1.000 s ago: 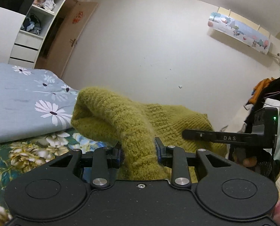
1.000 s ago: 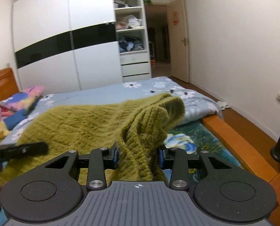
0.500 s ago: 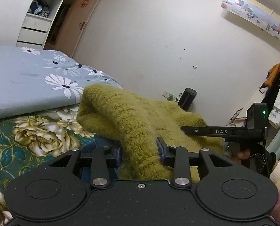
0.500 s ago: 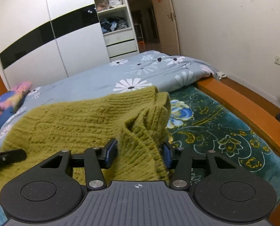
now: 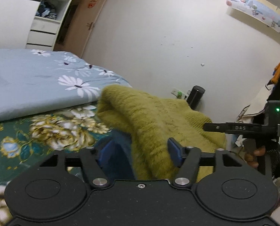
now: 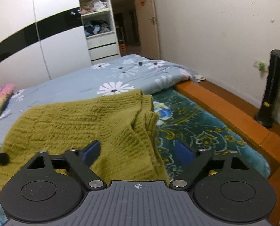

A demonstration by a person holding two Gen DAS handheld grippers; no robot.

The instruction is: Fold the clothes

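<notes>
Where both tongs (image 5: 141,150) (image 6: 138,152) earlier pinched the sweater (image 6: 79,120), they now open.

"DAS" is showing in pale letters on the right gripper's (image 5: 234,127) black arm; door sign (image 5: 92,1) isn't legible.

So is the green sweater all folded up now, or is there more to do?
Not quite. Done: the green sweater lies doubled over on the flowery bed cover. In hand: the left gripper and right gripper are opening, letting the knit go, though it lies between their pads. Left: its near edge looks bunched, so it probably needs smoothing and maybe another fold.
</notes>
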